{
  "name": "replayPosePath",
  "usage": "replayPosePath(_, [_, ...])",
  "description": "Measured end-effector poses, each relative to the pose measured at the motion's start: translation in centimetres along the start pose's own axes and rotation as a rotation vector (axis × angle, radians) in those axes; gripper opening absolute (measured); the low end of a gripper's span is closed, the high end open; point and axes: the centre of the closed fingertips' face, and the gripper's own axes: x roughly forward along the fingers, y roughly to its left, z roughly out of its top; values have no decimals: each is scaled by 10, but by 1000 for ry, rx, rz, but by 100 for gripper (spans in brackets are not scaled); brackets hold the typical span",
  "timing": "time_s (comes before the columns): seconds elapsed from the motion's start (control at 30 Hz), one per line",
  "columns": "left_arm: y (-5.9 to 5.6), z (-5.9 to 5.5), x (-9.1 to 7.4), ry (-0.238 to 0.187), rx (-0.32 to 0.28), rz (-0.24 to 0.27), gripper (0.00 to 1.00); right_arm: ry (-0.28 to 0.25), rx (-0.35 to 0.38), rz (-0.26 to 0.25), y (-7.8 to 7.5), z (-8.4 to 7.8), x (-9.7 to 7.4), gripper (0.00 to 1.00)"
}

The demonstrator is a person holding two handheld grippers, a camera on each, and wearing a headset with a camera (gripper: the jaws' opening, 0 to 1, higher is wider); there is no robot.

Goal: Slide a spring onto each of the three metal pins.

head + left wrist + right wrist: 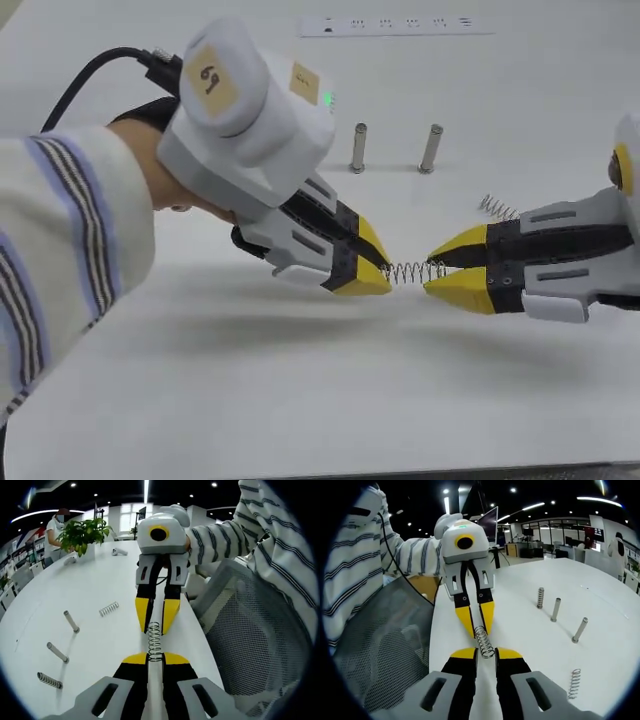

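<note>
Head view: the left claw (376,272) and right claw (446,272) meet nearly tip to tip above the matte white table (300,390), with a thin wire coil spring (415,270) bridging them. Two smooth steel pins (359,148) stand upright behind (plain cylinders).

Left gripper view: its yellow tips are pinched on one end of the coil spring.

Right gripper view: its tips are clamped on the other end. A third pin (540,597) stands ringed with wire coils, and a loose spring (574,682) lies flat.

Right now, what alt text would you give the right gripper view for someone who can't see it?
The right claw and the left claw facing it each pinch one end of a small spring over a white table. Three metal pins stand alongside, the farthest pin already wearing a spring; a loose spring lies nearby.
</note>
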Motion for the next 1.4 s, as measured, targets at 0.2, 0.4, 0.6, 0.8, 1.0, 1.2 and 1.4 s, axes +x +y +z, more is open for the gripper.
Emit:
replayPosePath(0.2, [0,-1,-2,-4,-8,10,2,17,-28,13,1,-2,4,9])
replayPosePath(0.4, [-3,-2,-2,-14,-28,24,2,39,-57,42,4,-2,6,9])
replayPosePath(0.6, [-4,-5,-1,-26,-51,34,2,58,-39,73,7,-4,7,8])
replayPosePath(0.8, [-5,-7,1,-41,-76,52,2,55,-49,93,11,-1,4,7])
replayPosePath(1.0, [-5,-5,3,-74,-89,68,2,60,-54,97,11,1,1,7])
replayPosePath(1.2, [-5,-6,7,-86,-85,78,2,88,-88,94,14,3,-2,7])
replayPosePath(1.4, [-6,-7,16,-99,-83,83,2,172,-47,87,13,-5,-7,7])
